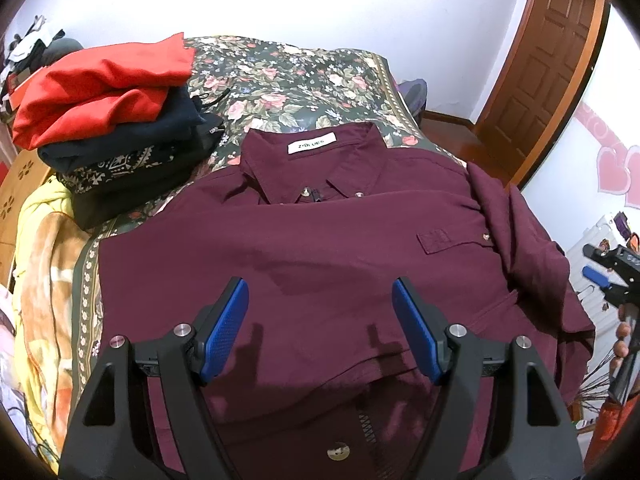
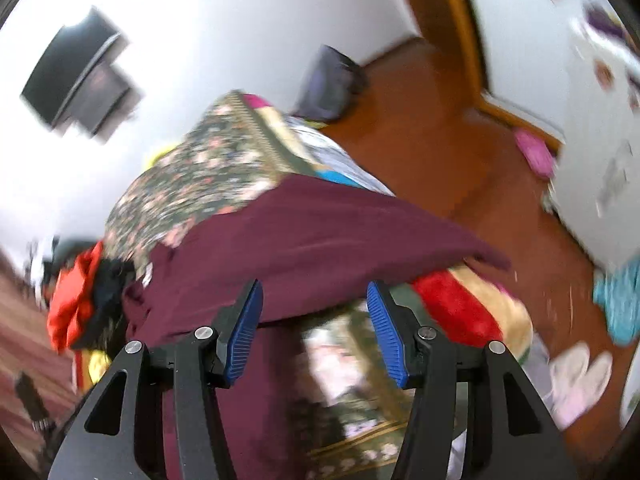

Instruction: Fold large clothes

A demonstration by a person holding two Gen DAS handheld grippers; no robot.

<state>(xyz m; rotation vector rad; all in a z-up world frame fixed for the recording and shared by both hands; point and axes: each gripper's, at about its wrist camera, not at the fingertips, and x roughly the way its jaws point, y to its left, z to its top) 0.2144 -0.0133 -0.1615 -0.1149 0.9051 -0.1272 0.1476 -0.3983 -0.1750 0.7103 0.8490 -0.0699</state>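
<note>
Shirt [image 1: 320,232] lies flat on bed [image 1: 280,76]; left gripper [image 1: 320,332] above it, agape, empty; right gripper [image 2: 315,328] beside its edge, agape, empty.

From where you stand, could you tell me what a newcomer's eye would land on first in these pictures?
First the maroon shirt, spread collar-up across the floral bedspread with its white label showing. Next, the stack of folded clothes at the bed's far left, a red piece on top. The left gripper hangs open above the shirt, gripping nothing.
</note>
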